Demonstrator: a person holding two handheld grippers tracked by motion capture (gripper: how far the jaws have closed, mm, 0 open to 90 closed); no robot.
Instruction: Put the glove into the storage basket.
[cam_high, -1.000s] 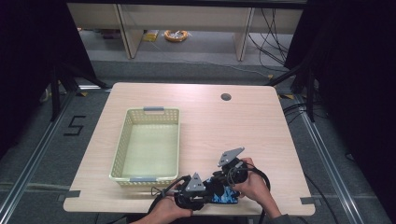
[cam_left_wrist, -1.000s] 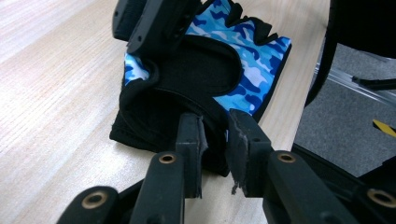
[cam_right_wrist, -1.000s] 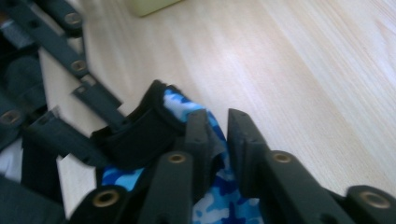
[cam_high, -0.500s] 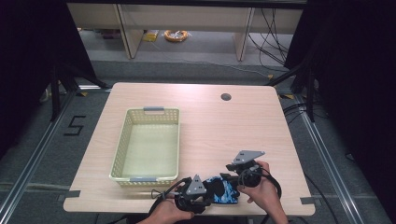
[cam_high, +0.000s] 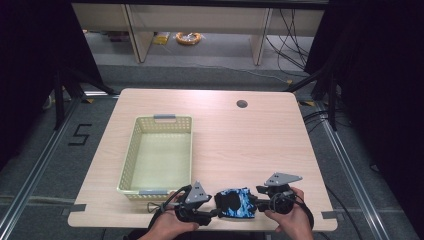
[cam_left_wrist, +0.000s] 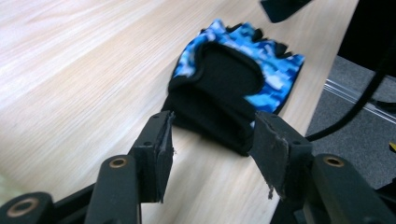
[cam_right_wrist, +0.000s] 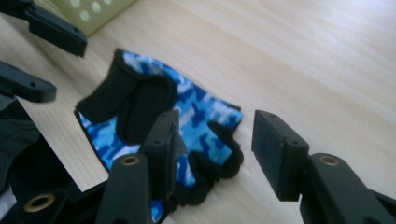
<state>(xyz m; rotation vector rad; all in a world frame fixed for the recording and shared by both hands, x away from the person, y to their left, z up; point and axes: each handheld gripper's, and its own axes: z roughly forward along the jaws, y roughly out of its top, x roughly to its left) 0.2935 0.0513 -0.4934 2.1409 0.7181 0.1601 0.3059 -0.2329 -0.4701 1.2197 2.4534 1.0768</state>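
Observation:
A blue camouflage fingerless glove with a black palm and wrist strap lies flat near the table's front edge. My left gripper is at its left, open. In the left gripper view the glove has its black cuff right at the tips of my left gripper. My right gripper is at the glove's right, open. In the right gripper view my right gripper stands over the finger end of the glove, its left jaw above the fabric. The left gripper's jaws show at the far side.
A pale yellow-green mesh basket stands on the left half of the wooden table, just behind my left hand. A round cable hole is at the back right. The front edge is close under both hands.
My right gripper has swung right and back toward the front edge, uncovering the glove. The left gripper has barely shifted. The glove stays in place.

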